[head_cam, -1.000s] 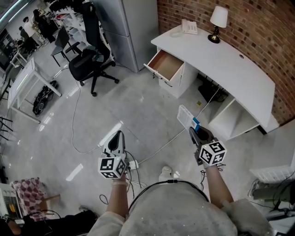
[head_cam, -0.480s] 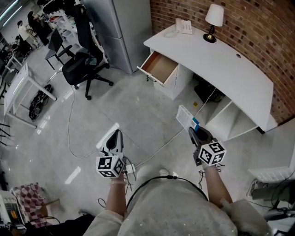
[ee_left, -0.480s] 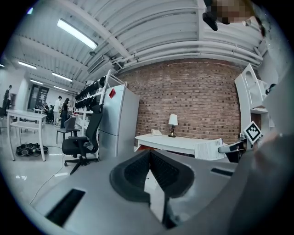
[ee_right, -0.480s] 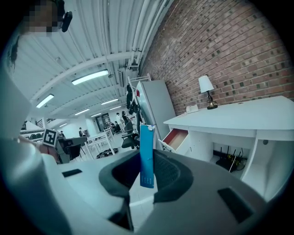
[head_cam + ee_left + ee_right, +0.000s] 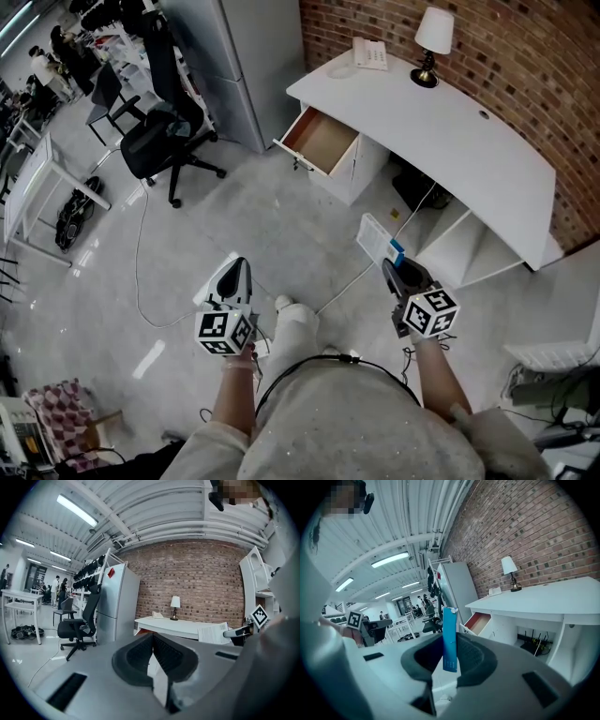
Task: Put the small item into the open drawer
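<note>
The right gripper [image 5: 395, 268] clamps a blue-edged item [image 5: 449, 639] (left gripper [image 5: 238, 268] fingers closed, empty).

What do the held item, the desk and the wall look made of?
Small item in the right gripper: thin, flat, blue-edged, white-faced; probably printed card or paper. Desk: smooth white, likely laminated or painted board. Wall: bare red brick, mortar lines visible.

Drawer [image 5: 322, 142] under desk [image 5: 455, 122], lamp [image 5: 432, 36] on desk, chair [image 5: 155, 141] left of drawer
</note>
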A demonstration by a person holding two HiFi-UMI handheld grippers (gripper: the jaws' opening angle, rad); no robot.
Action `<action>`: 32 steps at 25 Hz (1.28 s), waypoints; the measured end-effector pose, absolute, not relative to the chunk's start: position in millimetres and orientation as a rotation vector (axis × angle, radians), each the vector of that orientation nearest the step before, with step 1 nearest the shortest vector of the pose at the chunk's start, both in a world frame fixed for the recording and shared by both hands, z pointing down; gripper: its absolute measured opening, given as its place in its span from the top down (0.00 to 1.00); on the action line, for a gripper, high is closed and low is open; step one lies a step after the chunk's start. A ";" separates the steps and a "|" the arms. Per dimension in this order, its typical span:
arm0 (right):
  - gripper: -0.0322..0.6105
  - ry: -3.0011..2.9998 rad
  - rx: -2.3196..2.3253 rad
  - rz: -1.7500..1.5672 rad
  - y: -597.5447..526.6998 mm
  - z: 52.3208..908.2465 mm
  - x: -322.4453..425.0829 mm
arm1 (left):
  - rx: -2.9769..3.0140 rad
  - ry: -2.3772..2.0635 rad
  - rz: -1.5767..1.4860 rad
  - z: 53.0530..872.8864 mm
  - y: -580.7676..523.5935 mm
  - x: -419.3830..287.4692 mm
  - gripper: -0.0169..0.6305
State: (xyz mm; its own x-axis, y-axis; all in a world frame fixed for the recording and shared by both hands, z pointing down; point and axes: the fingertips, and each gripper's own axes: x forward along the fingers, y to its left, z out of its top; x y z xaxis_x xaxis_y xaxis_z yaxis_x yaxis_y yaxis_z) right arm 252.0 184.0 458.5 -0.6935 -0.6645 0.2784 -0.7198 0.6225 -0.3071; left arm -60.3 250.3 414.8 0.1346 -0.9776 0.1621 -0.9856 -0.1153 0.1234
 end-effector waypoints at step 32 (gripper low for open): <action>0.82 -2.540 1.297 0.756 -18.4 493.7 107.5 | 2.334 -1.658 0.128 450.5 2.1 -181.1 0.96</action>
